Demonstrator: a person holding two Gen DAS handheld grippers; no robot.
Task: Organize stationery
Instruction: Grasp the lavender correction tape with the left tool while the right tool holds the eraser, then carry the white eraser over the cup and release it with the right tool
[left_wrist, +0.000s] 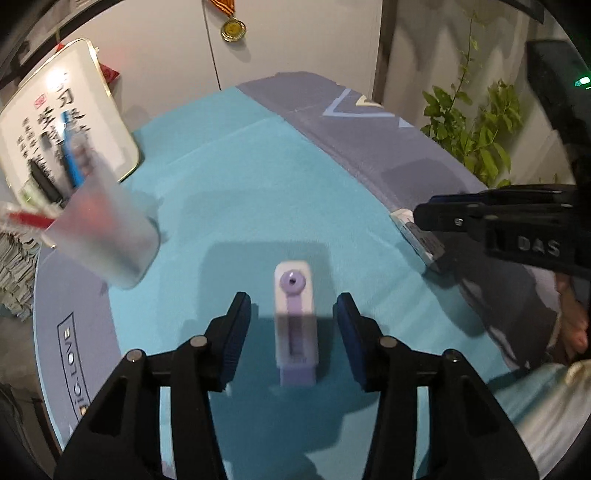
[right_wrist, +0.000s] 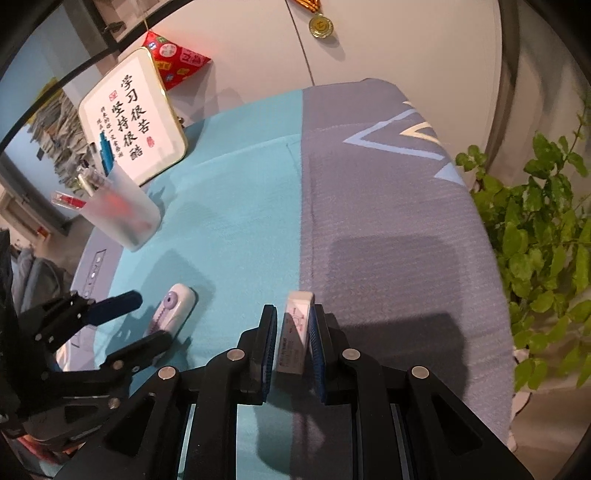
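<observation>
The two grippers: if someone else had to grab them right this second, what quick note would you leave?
Left gripper: open, fingers on either side of the purple-and-white correction tape lying on the turquoise mat; not gripped yet.
Right gripper: around the white eraser, one pad touching, a slight gap at the other; whether it is clamped, I cannot tell.
Frosted pen cup: upright at far left, already holding pens.
Left to do: probably grasp both items and bring them to the cup.
</observation>
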